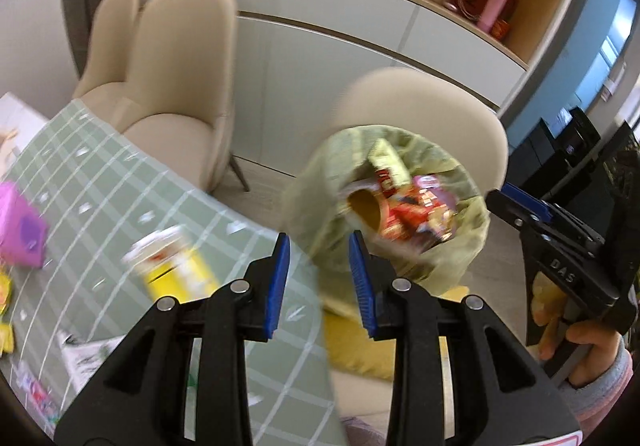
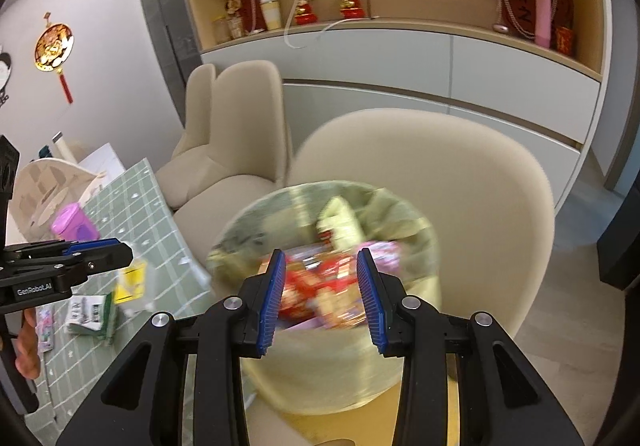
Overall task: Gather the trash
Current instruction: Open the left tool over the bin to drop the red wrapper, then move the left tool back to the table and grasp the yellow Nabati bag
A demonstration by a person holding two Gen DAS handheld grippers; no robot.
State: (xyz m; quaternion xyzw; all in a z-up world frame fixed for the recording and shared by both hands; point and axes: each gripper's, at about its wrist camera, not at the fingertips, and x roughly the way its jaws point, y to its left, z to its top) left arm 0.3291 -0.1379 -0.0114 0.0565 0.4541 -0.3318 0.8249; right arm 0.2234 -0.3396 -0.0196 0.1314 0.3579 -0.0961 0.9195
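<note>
Progress: a good share is done, by the look of it. The bin [image 2: 320,246], lined with a pale green bag, already holds red and purple wrappers [image 1: 416,205] piled near its rim.
Left to do: plenty on the table [image 1: 120,185]. A yellow-and-white cup [image 1: 176,266], a pink box [image 1: 20,230], a white-and-green packet [image 2: 92,314] and small scraps at the near edge all lie on the green checked cloth.
Left gripper [image 1: 320,282]: blue pads parted at a middling width, nothing between them. It hangs over the table's edge, with the bin just beyond on its right and the cup below on its left.
Right gripper [image 2: 322,294]: jaws likewise half spread and empty, pointed down into the bin's mouth, the wrappers lying right beyond the tips.
Bin's place: beside the table, in front of a beige chair [image 2: 460,185]; whether it stands on the seat or the floor cannot be told.
Sharpness: bin and cup are blurred, so labels are unreadable.
</note>
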